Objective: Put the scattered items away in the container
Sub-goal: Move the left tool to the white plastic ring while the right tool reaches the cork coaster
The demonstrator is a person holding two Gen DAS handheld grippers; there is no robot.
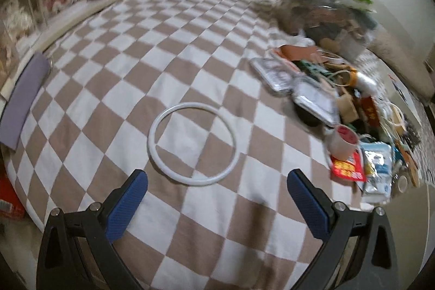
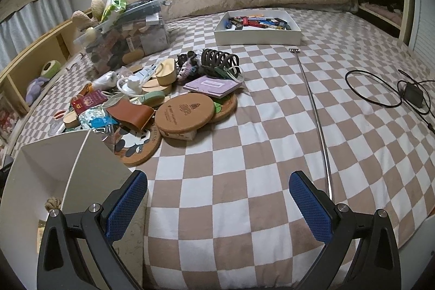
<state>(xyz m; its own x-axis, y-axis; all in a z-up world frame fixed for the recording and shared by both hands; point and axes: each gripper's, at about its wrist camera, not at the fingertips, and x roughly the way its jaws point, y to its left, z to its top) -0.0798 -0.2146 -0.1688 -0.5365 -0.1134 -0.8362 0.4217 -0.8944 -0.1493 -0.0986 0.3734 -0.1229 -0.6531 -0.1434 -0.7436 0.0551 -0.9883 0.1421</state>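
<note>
The white ring [image 1: 191,144] lies flat on the checked bed [image 1: 136,67], just ahead of the left tool [image 1: 217,204] and between the lines of its fingers, likely the next pick. That tool hangs low, angled down, its jaws wide apart and empty. The heap of scattered items [image 2: 163,97] sits ahead and left of the right tool [image 2: 218,204], which is also spread and holds nothing. A white container [image 2: 68,167] stands just beside its left finger, close for dropping things in.

White ring [image 1: 191,144] flat on checkered bed; cluttered pile [image 2: 152,97] beside white box [image 2: 68,162], box upright, open.
</note>
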